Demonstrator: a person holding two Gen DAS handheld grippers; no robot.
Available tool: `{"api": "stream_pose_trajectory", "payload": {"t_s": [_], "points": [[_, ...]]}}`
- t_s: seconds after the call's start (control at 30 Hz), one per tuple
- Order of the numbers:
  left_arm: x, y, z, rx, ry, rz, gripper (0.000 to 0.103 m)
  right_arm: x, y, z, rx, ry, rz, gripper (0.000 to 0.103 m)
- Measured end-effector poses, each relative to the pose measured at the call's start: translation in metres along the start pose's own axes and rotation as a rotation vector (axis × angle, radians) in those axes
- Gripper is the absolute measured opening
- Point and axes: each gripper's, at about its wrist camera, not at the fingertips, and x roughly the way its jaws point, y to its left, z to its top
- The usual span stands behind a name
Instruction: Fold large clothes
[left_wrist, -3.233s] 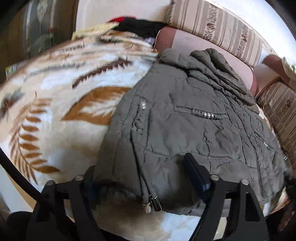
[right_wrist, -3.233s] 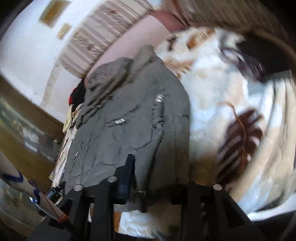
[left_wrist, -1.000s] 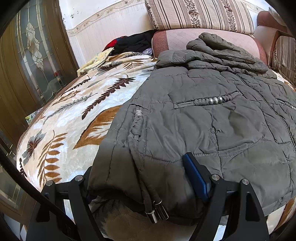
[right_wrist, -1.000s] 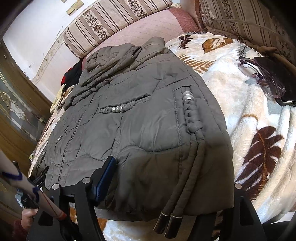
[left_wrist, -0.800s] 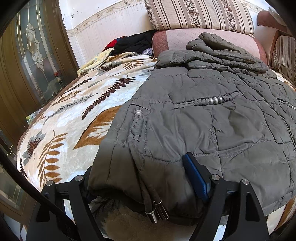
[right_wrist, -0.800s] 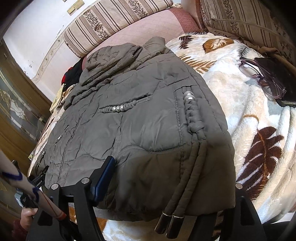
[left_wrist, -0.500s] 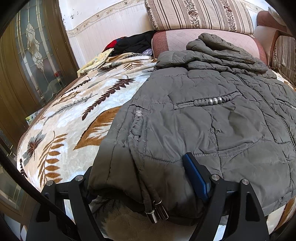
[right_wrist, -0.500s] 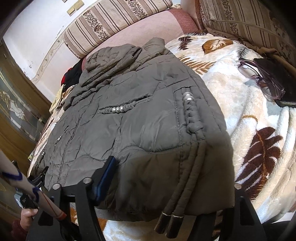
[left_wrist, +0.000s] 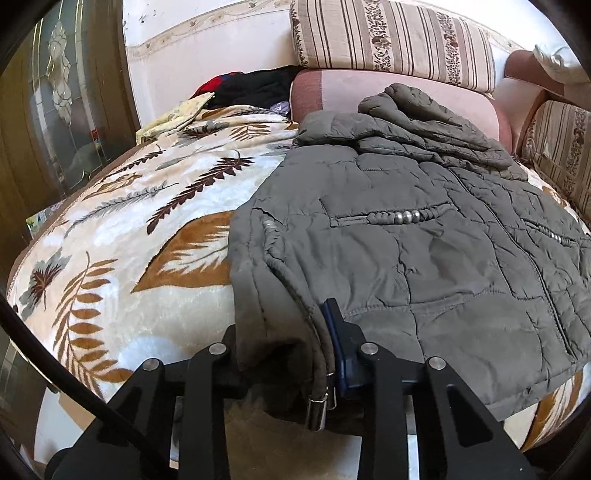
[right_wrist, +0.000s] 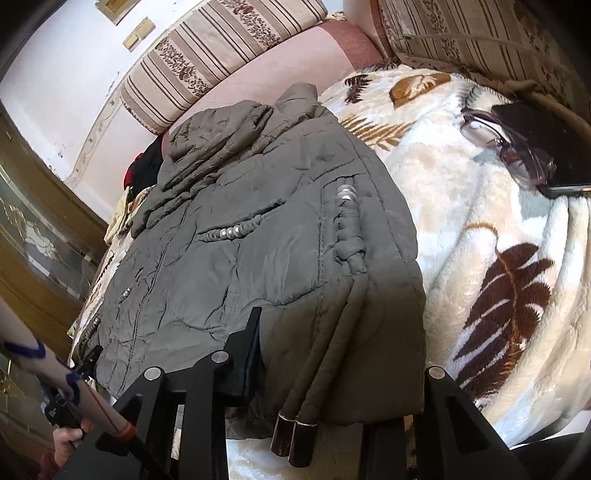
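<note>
- The jacket (left_wrist: 424, 251) lay spread on the blanket (left_wrist: 122, 258), hem nearest me
- My left gripper (left_wrist: 284, 339) was closing on the hem's left corner, my right gripper (right_wrist: 332, 354) on its right
- Next, I judged, both needed a firm pinch, then an even lift toward the far collar

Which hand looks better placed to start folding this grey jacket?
Neither clearly. The left gripper and right gripper both have jaws closing on the hem corners of the grey padded jacket, so both should probably lift together.
</note>
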Motion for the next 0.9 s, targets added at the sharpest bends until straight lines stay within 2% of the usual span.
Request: {"api": "stream_pose_trajectory", "payload": {"t_s": [0.13,0.2,0.37,0.53,0.73,0.9], "points": [[-0.001,-0.001,-0.002,-0.017,-0.001,-0.011,0.030,0.002,-0.001,0.001,0.004,0.012,-0.007,0.042],[-0.002,0.004,0.000,-0.054,-0.005,-0.041,0.026,0.003,-0.001,0.001,0.000,0.019,-0.008,0.045],[-0.001,0.019,0.000,-0.134,0.013,-0.097,0.024,0.001,0.002,0.000,-0.015,0.014,-0.017,0.044],[0.004,0.032,-0.007,-0.225,0.065,-0.132,0.037,-0.001,-0.003,0.000,0.007,0.017,-0.003,0.046],[0.002,0.042,-0.018,-0.326,0.098,-0.184,0.037,0.000,-0.005,0.000,0.026,0.024,0.010,0.048],[0.002,0.037,-0.020,-0.317,0.093,-0.175,0.037,0.001,-0.006,0.001,0.032,0.027,0.014,0.049]]}}
